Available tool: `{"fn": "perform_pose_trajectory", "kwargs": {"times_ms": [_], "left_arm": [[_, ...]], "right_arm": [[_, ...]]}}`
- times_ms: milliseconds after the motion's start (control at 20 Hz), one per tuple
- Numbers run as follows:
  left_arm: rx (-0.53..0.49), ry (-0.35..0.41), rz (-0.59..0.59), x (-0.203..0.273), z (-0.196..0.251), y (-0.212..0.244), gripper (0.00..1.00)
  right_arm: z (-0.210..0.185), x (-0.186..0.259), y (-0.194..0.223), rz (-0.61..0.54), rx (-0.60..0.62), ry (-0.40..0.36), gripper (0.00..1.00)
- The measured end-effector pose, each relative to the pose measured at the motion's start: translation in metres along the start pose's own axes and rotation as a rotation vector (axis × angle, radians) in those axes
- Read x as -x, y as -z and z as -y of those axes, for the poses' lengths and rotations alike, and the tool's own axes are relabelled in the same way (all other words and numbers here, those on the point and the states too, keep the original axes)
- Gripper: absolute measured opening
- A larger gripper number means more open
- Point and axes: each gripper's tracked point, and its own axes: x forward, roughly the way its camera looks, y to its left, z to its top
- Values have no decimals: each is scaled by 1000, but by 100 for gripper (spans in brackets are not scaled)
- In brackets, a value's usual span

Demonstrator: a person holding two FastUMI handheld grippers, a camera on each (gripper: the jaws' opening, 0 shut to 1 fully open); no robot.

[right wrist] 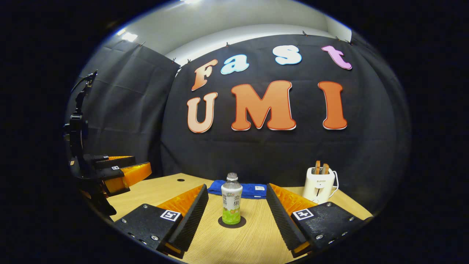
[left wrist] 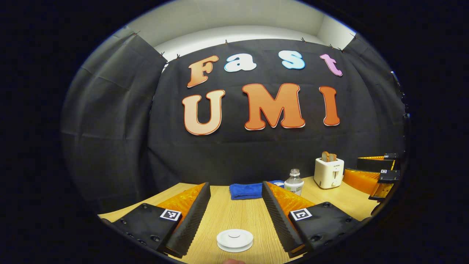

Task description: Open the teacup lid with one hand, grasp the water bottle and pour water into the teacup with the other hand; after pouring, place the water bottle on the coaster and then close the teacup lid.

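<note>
We held both the left gripper (left wrist: 236, 205) and right gripper (right wrist: 237, 205) wide open and empty, teacup lid (left wrist: 235, 240) shut below, water bottle (right wrist: 231, 200) upright on its coaster (right wrist: 232, 222), so we judged a centred, level approach best.

This is a recording booth, not a real home: black cloth (right wrist: 128, 110) is clipped up as walls behind a wooden table (right wrist: 242, 242). Household props, a toaster (right wrist: 319, 185) and a blue towel (right wrist: 253, 190), stand on that table near the cloth.
</note>
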Motion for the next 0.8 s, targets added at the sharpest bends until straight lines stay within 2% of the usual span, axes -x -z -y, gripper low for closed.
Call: {"fn": "perform_pose_trajectory", "kwargs": {"times_ms": [350, 450, 550, 750, 800], "left_arm": [[22, -8, 82, 3, -5, -40, 93], [15, -16, 87, 2, -9, -42, 90], [11, -30, 97, 0, -13, -42, 93], [17, -44, 122, 0, -21, -46, 90], [15, -45, 126, 0, -22, -46, 93]], "right_arm": [[12, 6, -38, 51, 40, 54, 95], [14, 4, -37, 44, 24, 58, 95], [18, 1, -36, 37, 13, 68, 95], [9, -4, -33, 36, 5, 35, 95], [8, -5, -32, 30, 1, 31, 96]]}}
